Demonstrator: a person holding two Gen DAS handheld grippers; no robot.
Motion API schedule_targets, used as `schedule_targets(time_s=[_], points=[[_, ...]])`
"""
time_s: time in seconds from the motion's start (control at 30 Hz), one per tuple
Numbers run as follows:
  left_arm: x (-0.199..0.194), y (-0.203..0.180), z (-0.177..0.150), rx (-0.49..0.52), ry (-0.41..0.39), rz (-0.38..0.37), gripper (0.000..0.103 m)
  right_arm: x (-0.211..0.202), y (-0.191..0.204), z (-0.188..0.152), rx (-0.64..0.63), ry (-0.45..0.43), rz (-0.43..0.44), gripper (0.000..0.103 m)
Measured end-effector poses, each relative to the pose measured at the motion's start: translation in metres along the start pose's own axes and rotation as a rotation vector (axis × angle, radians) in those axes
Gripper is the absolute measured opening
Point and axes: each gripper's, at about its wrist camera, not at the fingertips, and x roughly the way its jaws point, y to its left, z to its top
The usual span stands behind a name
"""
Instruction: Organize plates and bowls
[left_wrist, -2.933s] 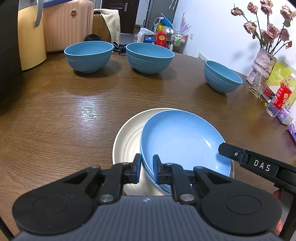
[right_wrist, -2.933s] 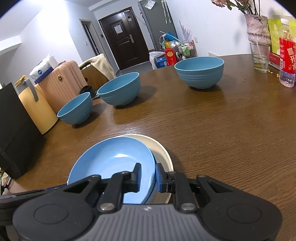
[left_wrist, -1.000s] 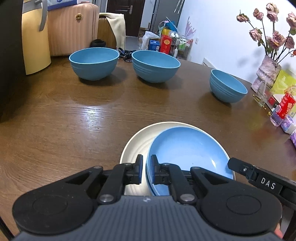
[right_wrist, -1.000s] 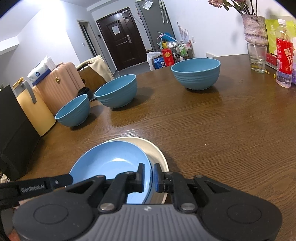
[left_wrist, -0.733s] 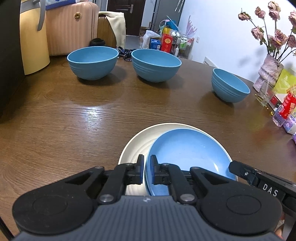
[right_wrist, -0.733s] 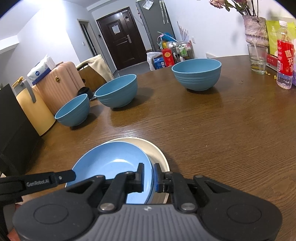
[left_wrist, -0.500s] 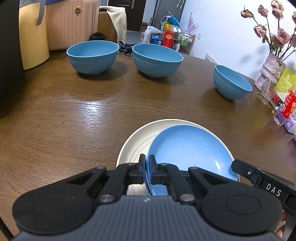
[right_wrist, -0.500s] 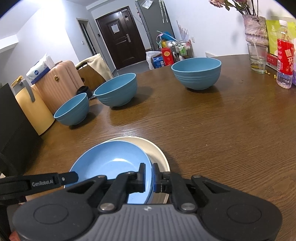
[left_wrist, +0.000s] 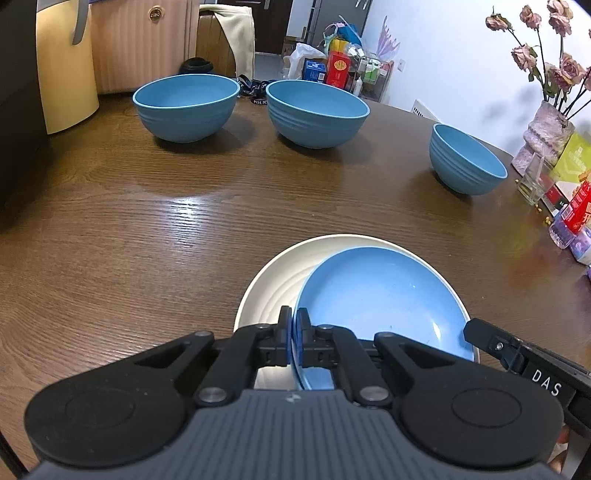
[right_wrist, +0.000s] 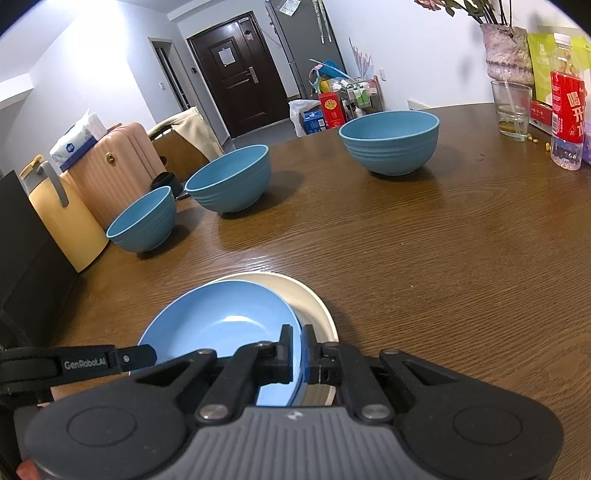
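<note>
Left gripper (left_wrist: 294, 341) pinching the near-left rim of the blue plate (left_wrist: 380, 299); right gripper (right_wrist: 300, 350) pinching the same plate's rim on the opposite, near-right side. The blue plate lies directly ahead of both grippers, over the cream plate (left_wrist: 280, 277), offset so that the cream rim shows as a crescent on the far side. Both plates sit at the near part of the wooden desk (left_wrist: 147, 229).

Beyond the grippers, well apart from the plates, three blue bowls stand upright and separate: left bowl (left_wrist: 184, 107), middle bowl (left_wrist: 317, 112), right bowl (left_wrist: 465, 164). Open desk lies between plates and bowls.

Far right of the grippers, at the desk's edge: a vase (left_wrist: 546, 136) of dried flowers, a glass (right_wrist: 511, 110), a red-labelled bottle (right_wrist: 565, 107). Far left, off the desk: a pink suitcase (right_wrist: 118, 173) and a yellow container (right_wrist: 62, 218). A dark door (right_wrist: 236, 92) closes the background.
</note>
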Motion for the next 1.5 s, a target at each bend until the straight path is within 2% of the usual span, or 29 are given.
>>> schedule_targets(time_s=[0.2,0.47,0.57,0.7,0.93,1.17,1.5], points=[[-0.005,0.001,0.001,0.001,-0.018,-0.008,0.004,0.001,-0.001,0.0,0.001,0.011,0.003,0.005],[-0.001,0.003,0.0,-0.024,0.005,-0.041,0.004,0.001,0.002,0.0,0.005,0.016,0.043,0.003],[-0.001,0.004,0.0,-0.03,0.006,-0.039,0.004,0.0,0.0,0.001,0.015,0.007,0.03,0.003],[0.0,0.004,-0.001,-0.03,0.008,-0.034,0.004,-0.001,-0.006,0.003,0.036,-0.001,0.013,0.011],[0.0,0.004,0.0,-0.034,0.009,-0.035,0.004,0.006,-0.001,0.002,-0.001,0.019,-0.005,0.011],[-0.001,0.005,0.0,-0.038,0.011,-0.037,0.004,0.005,0.001,0.002,-0.006,0.015,-0.015,0.002],[-0.001,0.013,0.003,-0.067,0.033,-0.058,0.003,-0.002,0.0,0.005,0.006,0.007,0.002,0.002]])
